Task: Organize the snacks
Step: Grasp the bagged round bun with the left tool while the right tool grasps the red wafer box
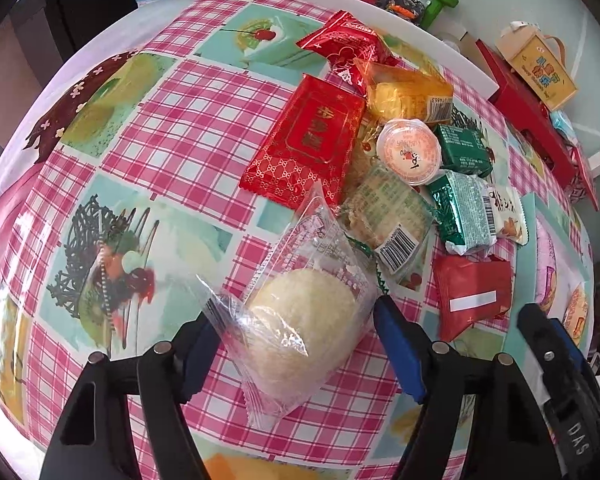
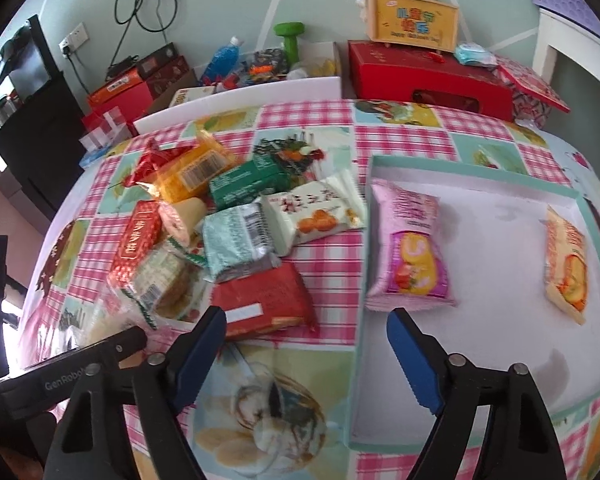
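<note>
Left wrist view: left tongs (image 1: pixel 296 344) pinch the clear-wrapped pale round pastry (image 1: pixel 300 320), likely soft, crushable, slippery; right tongs (image 2: pixel 306 352) gape empty.

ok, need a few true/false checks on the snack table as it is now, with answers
1. The white tray holds two snack packs. True: a pink pack and an orange pack.
2. The right tool has the red pack between its fingers. False: nothing is between them. The red pack lies on the tablecloth just ahead.
3. A clear-wrapped pastry sits between the left tool's fingers. True.
4. The green dumbbell lies in the tray. False: it is beyond the table's far edge, among other clutter.
5. In the right wrist view, the loose snack pile is left of the tray. True.
</note>
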The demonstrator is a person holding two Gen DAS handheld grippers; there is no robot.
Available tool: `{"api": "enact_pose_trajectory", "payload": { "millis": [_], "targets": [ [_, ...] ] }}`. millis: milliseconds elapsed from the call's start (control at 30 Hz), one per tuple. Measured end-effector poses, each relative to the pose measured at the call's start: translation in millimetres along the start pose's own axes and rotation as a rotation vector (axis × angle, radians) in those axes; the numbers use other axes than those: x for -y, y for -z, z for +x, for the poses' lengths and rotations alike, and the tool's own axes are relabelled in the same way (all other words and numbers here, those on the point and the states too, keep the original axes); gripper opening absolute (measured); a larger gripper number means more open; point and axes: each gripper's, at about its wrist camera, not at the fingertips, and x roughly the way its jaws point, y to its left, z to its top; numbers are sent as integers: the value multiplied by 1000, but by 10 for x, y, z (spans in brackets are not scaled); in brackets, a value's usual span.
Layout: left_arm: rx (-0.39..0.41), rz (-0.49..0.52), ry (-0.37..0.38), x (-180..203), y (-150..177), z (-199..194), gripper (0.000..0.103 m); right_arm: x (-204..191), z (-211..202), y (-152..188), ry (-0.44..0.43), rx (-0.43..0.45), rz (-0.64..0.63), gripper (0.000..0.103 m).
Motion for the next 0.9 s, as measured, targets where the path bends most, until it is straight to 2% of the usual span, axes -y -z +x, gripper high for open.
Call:
{"api": "enact_pose_trajectory", "payload": {
  "millis": [133, 267, 633, 900],
  "targets": [
    [-5, -19, 14, -43, 5, -5, 76, -147, 45, -10, -32, 11, -54, 77],
    [-9, -33, 25, -83, 6, -17, 76, -245, 136, -25, -62, 8, -97, 76],
    [-14, -38, 26, -98, 8, -29, 76, -263, 524, 11, -48, -89, -124, 76],
    [-14, -33, 13, -81, -2, -11, 76, -352, 583, 28, -15, -82, -163, 76]
  ]
}}
